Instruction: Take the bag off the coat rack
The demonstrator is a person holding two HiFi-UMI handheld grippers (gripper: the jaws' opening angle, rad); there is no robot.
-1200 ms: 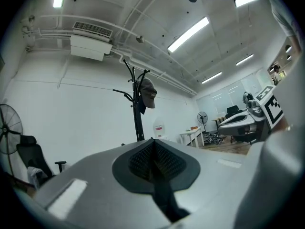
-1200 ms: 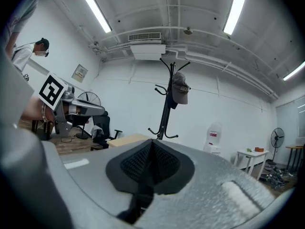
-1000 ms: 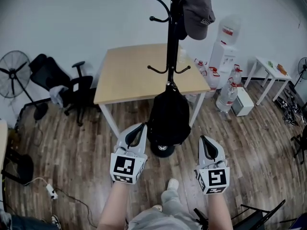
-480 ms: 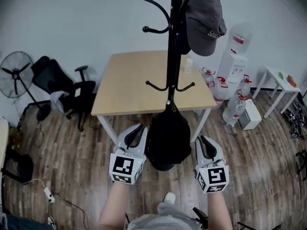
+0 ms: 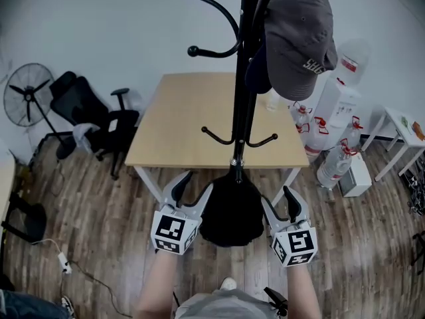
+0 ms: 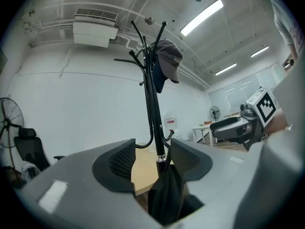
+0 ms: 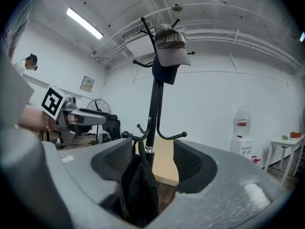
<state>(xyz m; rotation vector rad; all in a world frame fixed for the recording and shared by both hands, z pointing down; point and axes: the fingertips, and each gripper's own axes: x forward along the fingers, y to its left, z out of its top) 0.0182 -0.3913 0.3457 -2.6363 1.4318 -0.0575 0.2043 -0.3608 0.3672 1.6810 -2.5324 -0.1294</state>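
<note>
A black bag [image 5: 232,208] hangs by its strap from a low hook of the black coat rack [image 5: 246,78]. My left gripper [image 5: 196,183] is at the bag's left side and my right gripper [image 5: 275,197] at its right side. Both sets of jaws are opening, and the inner finger of each is close against the bag. In the left gripper view the bag [image 6: 167,194] shows low in the gap of the left gripper [image 6: 155,156], with no pad pressing on it. The right gripper view shows the bag [image 7: 138,190] the same way in the right gripper [image 7: 153,159].
A grey cap [image 5: 299,35] hangs on an upper hook. Behind the rack stands a wooden table [image 5: 192,118]. An office chair [image 5: 86,111] and a fan [image 5: 26,98] are at the left. A water dispenser [image 5: 339,105] with bottles and a small white table [image 5: 405,125] are at the right.
Both grippers went from shut to open. The rack and bag have come closer in view, and the grippers now flank the bag more tightly.
</note>
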